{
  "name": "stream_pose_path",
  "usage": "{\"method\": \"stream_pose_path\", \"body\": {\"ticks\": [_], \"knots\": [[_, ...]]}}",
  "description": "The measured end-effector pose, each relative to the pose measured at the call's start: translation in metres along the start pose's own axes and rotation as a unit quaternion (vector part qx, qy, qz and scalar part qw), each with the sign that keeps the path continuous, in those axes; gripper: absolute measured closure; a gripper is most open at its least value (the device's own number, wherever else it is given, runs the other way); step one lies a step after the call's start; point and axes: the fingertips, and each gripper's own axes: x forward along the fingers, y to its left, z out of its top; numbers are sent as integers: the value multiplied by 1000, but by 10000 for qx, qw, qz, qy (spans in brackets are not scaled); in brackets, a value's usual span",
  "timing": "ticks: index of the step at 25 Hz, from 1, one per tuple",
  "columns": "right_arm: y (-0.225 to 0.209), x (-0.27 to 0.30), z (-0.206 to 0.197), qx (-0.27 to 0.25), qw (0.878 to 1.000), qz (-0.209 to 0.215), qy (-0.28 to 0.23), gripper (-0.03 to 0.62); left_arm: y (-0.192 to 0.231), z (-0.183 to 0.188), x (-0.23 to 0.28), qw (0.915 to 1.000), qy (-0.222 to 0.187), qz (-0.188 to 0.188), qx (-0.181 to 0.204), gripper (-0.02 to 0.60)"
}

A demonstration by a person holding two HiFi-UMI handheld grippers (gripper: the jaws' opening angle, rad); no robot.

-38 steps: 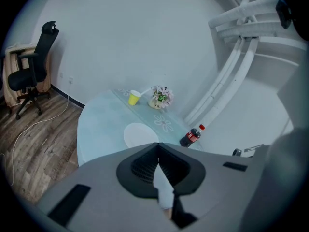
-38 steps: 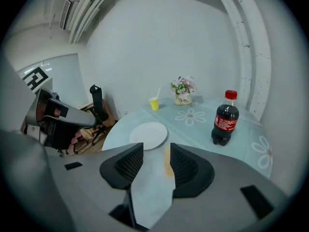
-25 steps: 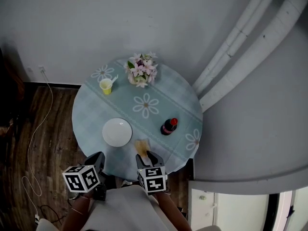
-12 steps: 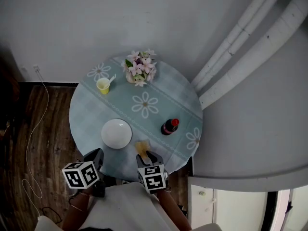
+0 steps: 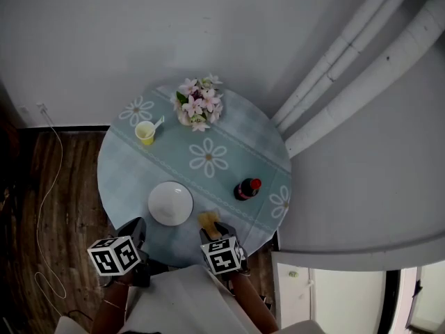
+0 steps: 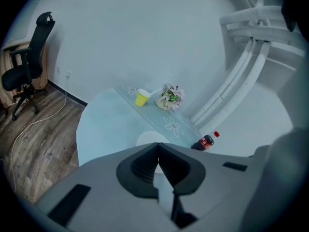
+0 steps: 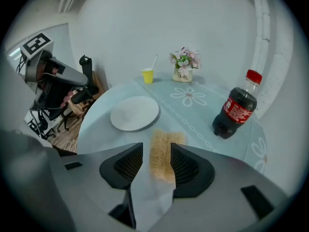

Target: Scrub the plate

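Round table (image 5: 125,179) under a pale blue cloth printed with white daisies, standing on dark wood flooring (image 5: 49,214) against a plain white wall (image 5: 139,33). Two white pipes (image 5: 348,68) run diagonally down from the upper right of the head view; a thin cable (image 5: 43,186) trails over the floor at left, and a black office chair (image 6: 26,66) appears at the left edge of the left gripper view.

The white plate (image 5: 170,203) lies flat near the lower edge of the table, left of centre. It is round and has no long axis.

Just right of the plate and apart from it, the tan sponge (image 5: 208,220) has its long axis running up the frame, away from the person. The right gripper (image 7: 157,151) pinches the sponge's near end, and the free end points towards the dark bottle (image 5: 244,188).

The left gripper (image 6: 158,146), at lower left off the table edge, has its jaws pressed together on nothing.

A yellow cup (image 5: 145,132) and a pot of flowers (image 5: 195,103) stand at the far side.
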Motion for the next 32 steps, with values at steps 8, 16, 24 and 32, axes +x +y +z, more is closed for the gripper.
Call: {"method": "stream_pose_path", "body": {"ticks": [8, 16, 24, 32], "knots": [[-8, 23, -20, 367, 9986, -119, 375, 427, 14, 5, 7, 9997, 214, -40, 55, 572], [-18, 26, -24, 158, 9970, -504, 563, 485, 10, 11, 19, 9993, 316, -166, 66, 574], [-23, 28, -23, 84, 9955, -786, 532, 526, 11, 7, 27, 9981, 556, -222, 131, 572], [-25, 28, -22, 301, 9955, -674, 592, 531, 19, 7, 37, 9970, 713, -254, 136, 572]]}}
